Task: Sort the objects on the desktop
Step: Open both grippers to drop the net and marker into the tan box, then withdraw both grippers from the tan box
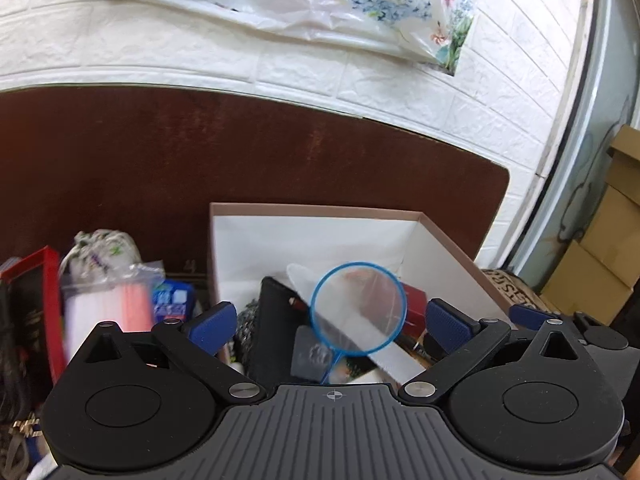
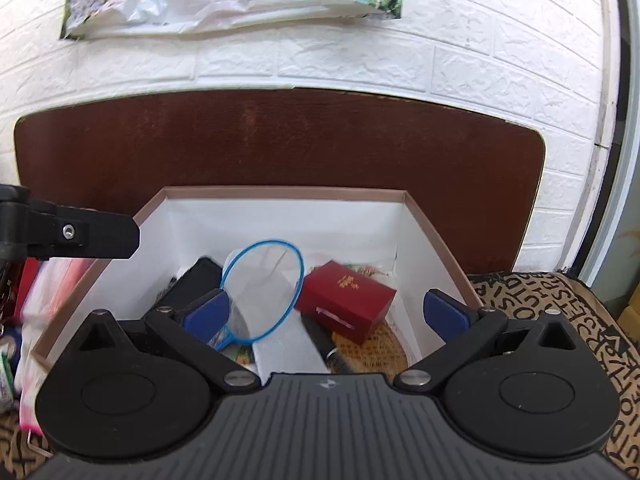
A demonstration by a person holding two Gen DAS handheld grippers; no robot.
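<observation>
An open box (image 1: 448,240) (image 2: 432,220) with a pink rim and white inside holds a blue-rimmed magnifier (image 1: 358,308) (image 2: 262,292), a dark red box (image 2: 346,294), a black case (image 1: 272,320) (image 2: 192,280), a white strip and other items. My left gripper (image 1: 332,320) is open and empty above the box's near left part. My right gripper (image 2: 326,312) is open and empty above the box's near edge. A part of the left gripper (image 2: 80,234) shows at the left of the right wrist view.
Left of the box lie a clear bag with pink and white contents (image 1: 106,312), a floral pouch (image 1: 104,248), a red-framed item (image 1: 36,304) and a blue pack (image 1: 172,300). A brown board (image 2: 280,140) and white brick wall stand behind. Patterned cloth (image 2: 560,312) lies at right.
</observation>
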